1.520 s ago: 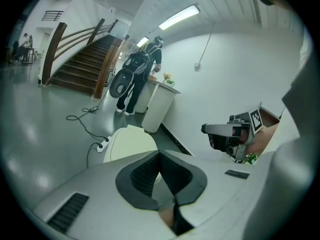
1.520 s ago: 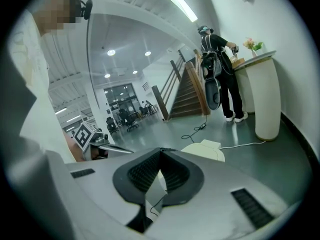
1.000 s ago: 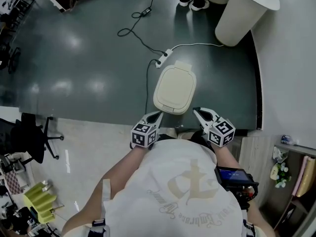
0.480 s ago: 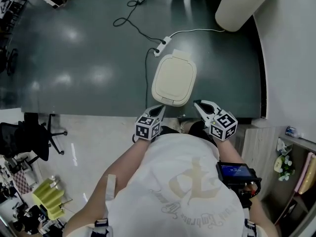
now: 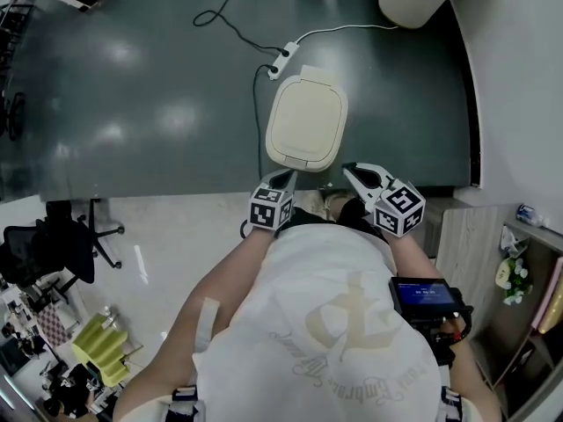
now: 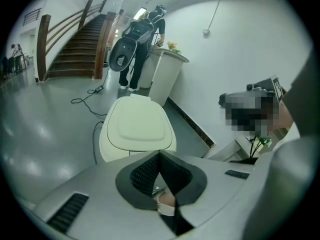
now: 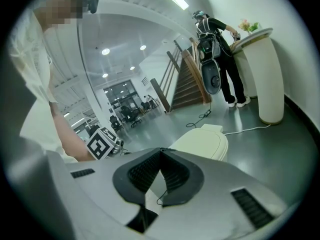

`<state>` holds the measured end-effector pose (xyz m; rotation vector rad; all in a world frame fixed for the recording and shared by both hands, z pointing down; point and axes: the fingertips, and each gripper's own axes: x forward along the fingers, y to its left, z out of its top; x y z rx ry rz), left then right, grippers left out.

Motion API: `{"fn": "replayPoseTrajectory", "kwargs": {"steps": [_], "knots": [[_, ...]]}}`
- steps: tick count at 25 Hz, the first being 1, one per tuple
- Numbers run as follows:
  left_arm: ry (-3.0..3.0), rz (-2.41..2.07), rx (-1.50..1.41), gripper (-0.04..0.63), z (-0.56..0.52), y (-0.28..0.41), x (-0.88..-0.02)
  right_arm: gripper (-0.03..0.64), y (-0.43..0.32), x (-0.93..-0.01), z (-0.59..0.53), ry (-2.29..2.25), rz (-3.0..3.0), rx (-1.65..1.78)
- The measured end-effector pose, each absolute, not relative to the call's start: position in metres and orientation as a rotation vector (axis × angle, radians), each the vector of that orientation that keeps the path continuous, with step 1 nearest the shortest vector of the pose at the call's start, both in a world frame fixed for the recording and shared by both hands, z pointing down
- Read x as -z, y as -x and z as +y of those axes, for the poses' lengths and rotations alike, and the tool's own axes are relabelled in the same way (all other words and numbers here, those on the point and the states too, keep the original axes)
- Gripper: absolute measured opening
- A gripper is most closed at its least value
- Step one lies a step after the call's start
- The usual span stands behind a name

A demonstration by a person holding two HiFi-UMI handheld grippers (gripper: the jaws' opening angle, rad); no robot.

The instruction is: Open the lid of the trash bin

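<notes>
The task had not really begun: the glossy dark grey floor [image 5: 149, 104] filled the upper half of the head view, and on it, upper centre, stood the trash bin [image 6: 106, 148] with its lid [image 5: 307, 120] still flat and fully down, so the whole lift remained to be done. The bin looked like smooth cream plastic, a rounded rectangle from above, its lid bearing a shallow raised panel and a small tab at the far edge, probably the hinge. Just below it in the frame, the left gripper [image 5: 283, 177] pointed at the near edge of the lid without touching it, and the right gripper [image 5: 352, 170] sat just beside the lid's lower right corner, also apart from it. In both gripper views the ribbed black pads met at their tips, pressed together on nothing, in pale grey moulded shells. A white power strip [image 5: 280, 60] lay near the bin's far left corner
</notes>
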<state>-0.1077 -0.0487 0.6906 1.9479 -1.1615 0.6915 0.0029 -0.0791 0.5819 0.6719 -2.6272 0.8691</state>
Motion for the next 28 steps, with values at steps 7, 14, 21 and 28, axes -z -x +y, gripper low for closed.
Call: {"fn": "replayPoseTrajectory", "kwargs": {"steps": [7, 14, 21, 28], "knots": [[-1.901, -1.168, -0.778, 0.006, -0.051, 0.109, -0.711, 0.005, -0.007, -0.591, -0.078, -0.668, -2.608, -0.895], [-1.85, -1.179, -0.859, 0.006, -0.062, 0.112, -0.731, 0.006, -0.008, -0.598, -0.087, -0.659, -2.6, -0.912], [-1.804, -1.178, -0.913, 0.006, -0.062, 0.112, -0.743, 0.006, -0.009, -0.606, -0.093, -0.644, -2.596, -0.928], [-1.805, -1.169, -0.903, 0.006, -0.06, 0.111, -0.746, 0.006, -0.01, -0.609, -0.094, -0.635, -2.585, -0.943]]}}
